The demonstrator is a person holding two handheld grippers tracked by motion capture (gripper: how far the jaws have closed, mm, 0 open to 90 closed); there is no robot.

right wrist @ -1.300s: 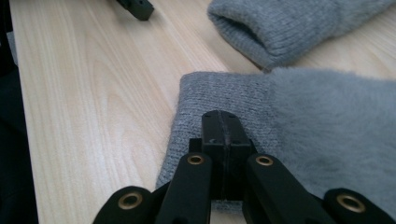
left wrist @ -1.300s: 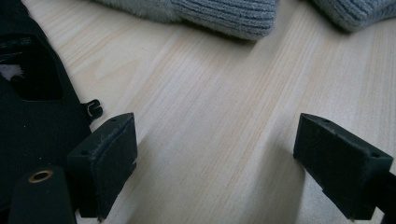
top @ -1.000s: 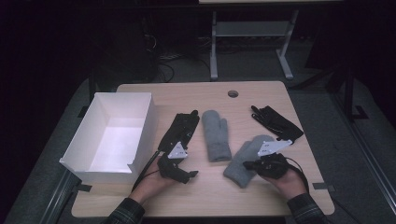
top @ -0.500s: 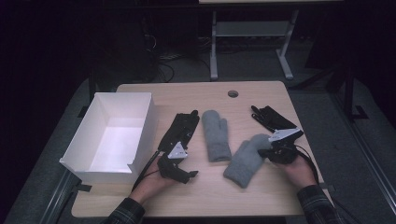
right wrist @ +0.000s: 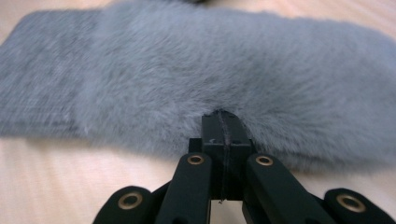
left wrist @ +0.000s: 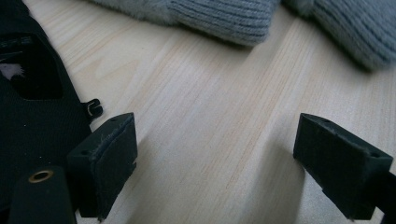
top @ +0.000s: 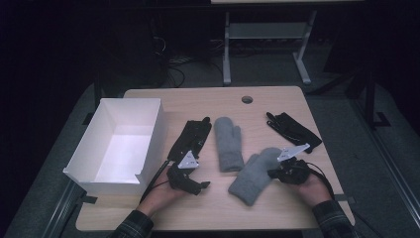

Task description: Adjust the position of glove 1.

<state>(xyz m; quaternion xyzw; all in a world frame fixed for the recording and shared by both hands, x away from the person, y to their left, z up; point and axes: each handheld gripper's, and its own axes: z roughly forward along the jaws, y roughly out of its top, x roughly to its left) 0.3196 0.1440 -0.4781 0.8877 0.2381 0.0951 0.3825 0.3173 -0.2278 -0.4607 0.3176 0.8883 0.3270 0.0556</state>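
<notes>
dark room, grey floor (top: pixel 346 114), metal-legged bench (top: pixel 267 34)

**Grey mitten pinched at its edge**

The grey mitten (top: pixel 255 172) was fluffy, with a ribbed cuff. It lay flat and slantwise on the surface (top: pixel 213 101), cuff toward the near edge, just beside a matching mitten (top: pixel 229 144) lying straight. The right claw (top: pixel 274 173) pinched its long edge.

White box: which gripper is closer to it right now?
Left. The left gripper sits just off the white box, on its right. The right gripper is across the table, shut on the grey mitten.
</notes>
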